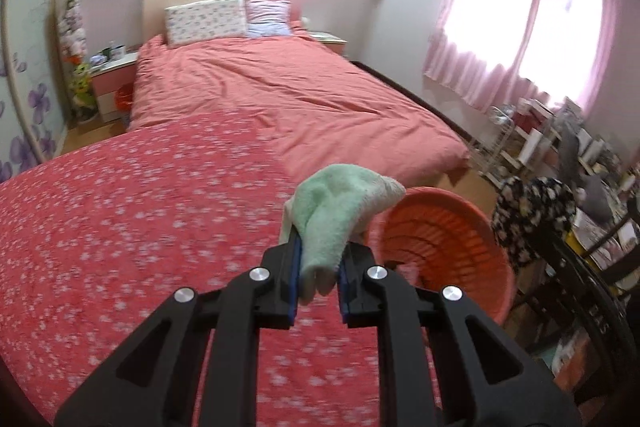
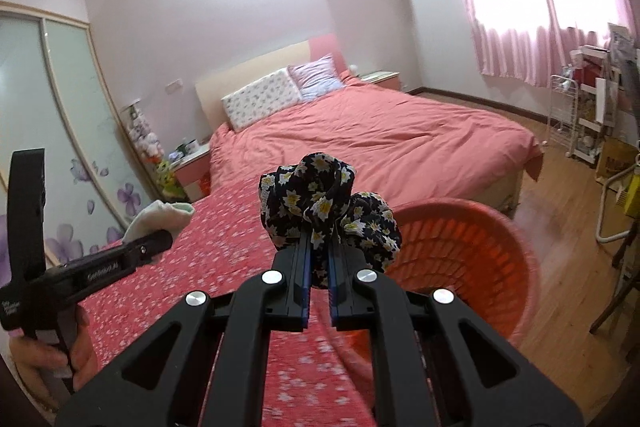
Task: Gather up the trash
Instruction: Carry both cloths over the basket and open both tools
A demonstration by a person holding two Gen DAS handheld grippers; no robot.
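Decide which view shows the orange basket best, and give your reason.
The right wrist view: the basket shows most of its rim and slatted inner wall, beside the right gripper shut on the floral cloth. In the left wrist view the basket is partly hidden behind the left gripper and green towel.

Basket [image 2: 460,247] bottom hidden behind tool; floral cover [image 1: 140,227] motion-blurred.
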